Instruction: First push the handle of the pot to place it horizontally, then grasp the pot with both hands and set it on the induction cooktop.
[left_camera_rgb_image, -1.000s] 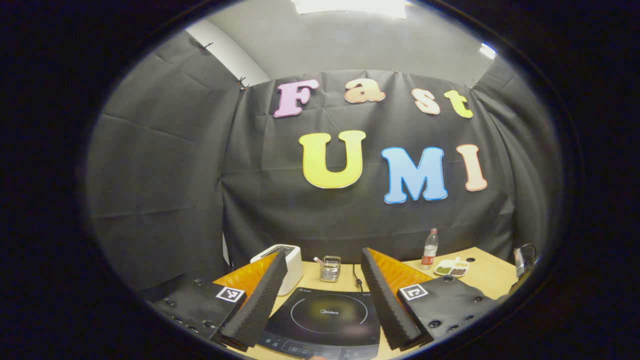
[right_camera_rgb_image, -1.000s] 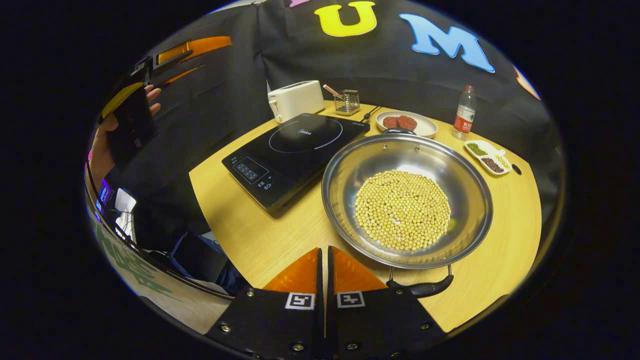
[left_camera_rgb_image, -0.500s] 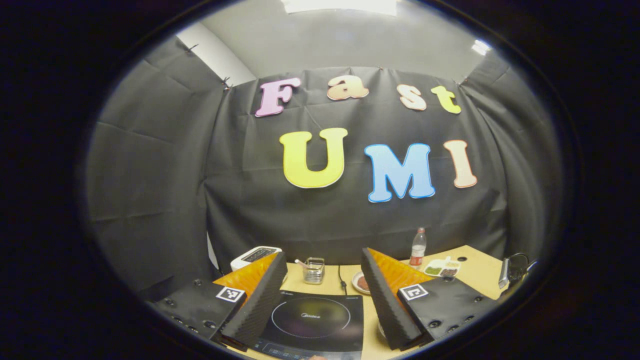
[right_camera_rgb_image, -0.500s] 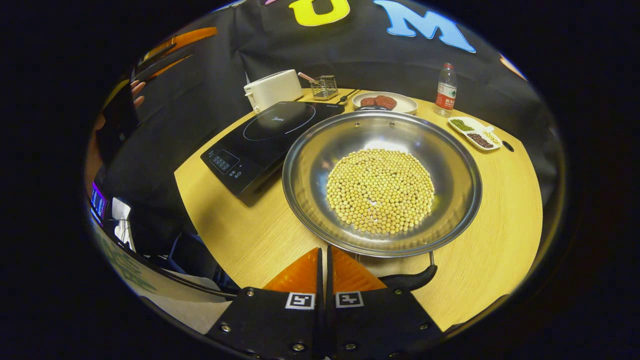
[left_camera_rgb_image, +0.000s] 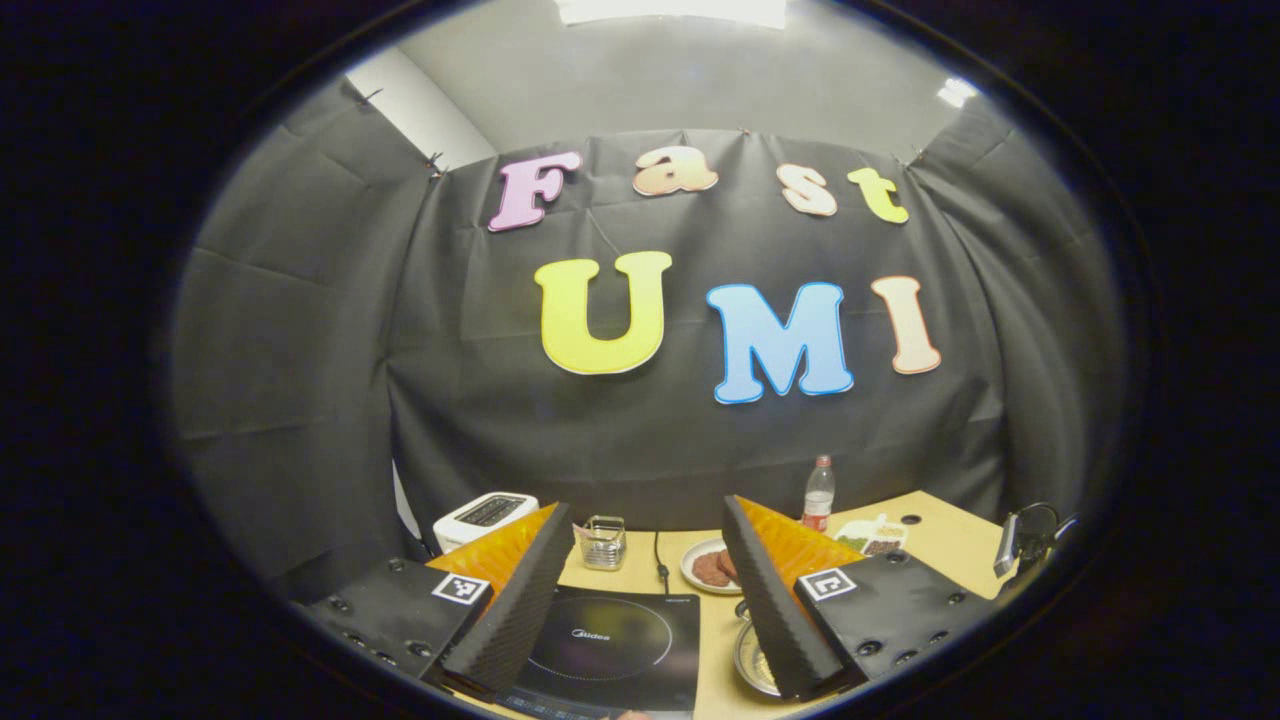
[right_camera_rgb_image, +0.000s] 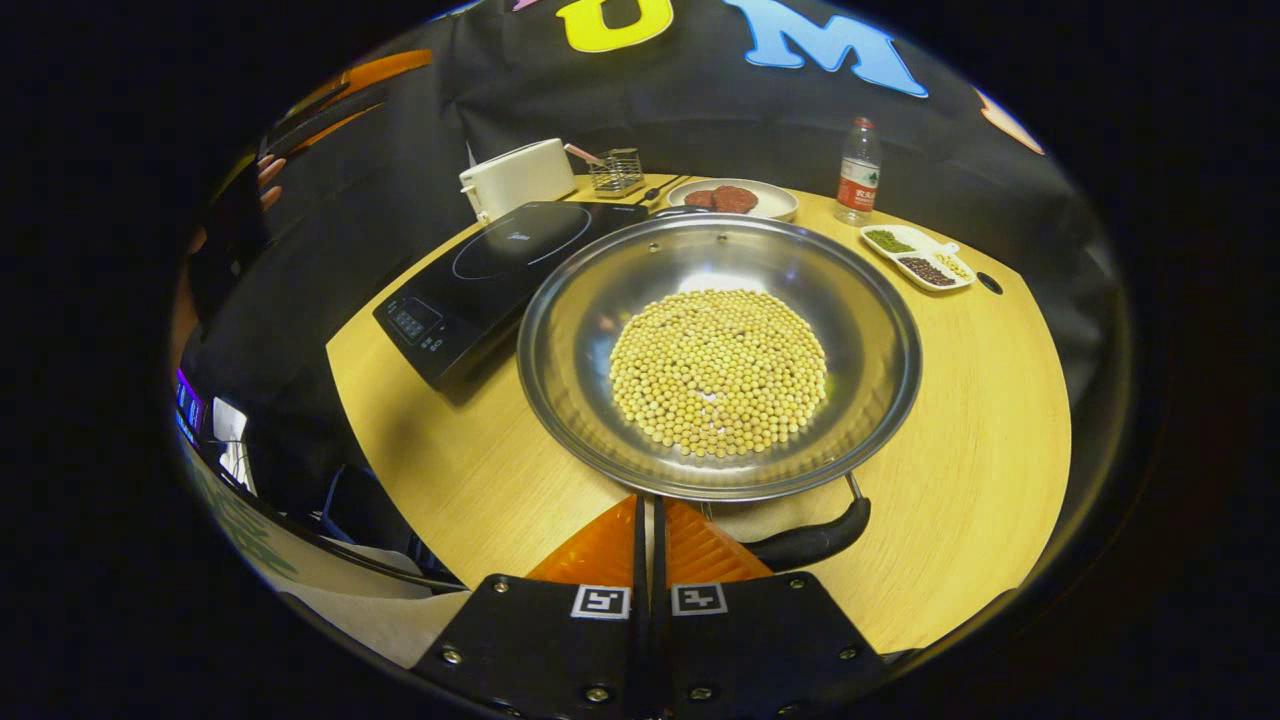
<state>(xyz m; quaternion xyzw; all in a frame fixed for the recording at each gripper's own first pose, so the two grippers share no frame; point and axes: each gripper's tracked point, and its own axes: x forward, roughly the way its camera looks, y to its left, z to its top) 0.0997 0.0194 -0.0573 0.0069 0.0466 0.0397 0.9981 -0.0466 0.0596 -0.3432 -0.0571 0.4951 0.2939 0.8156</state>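
Tongs: your right tongs (right_camera_rgb_image: 648, 510) are clenched with nothing between them, tips at the pot's near rim beside its handle; your left tongs (left_camera_rgb_image: 640, 590) are released, held high over the cooktop end of the worktop.
Worktop (right_camera_rgb_image: 980, 420): round, light wood.
Pot (right_camera_rgb_image: 560, 330): wide, shallow steel pan at mid-worktop, its left rim just beside the induction cooktop (right_camera_rgb_image: 500, 265), which sits at the left edge.
Load: loose soybeans (right_camera_rgb_image: 718, 372) cover the bottom; judge it fairly heavy, and any tilt will send them sliding.
Surface: polished metal, likely slippery, so avoid pinching the bare rim.
Handles: near handle (right_camera_rgb_image: 810, 542) is black and slants toward the near edge; nudge it level first. The far handle (right_camera_rgb_image: 683, 210) peeks over the far rim. Take one in each tongs and lift flat.
Smaller things: toaster (right_camera_rgb_image: 515, 175), plate (right_camera_rgb_image: 775, 205), bottle (right_camera_rgb_image: 857, 175), divided dish (right_camera_rgb_image: 915, 258) along the far edge.
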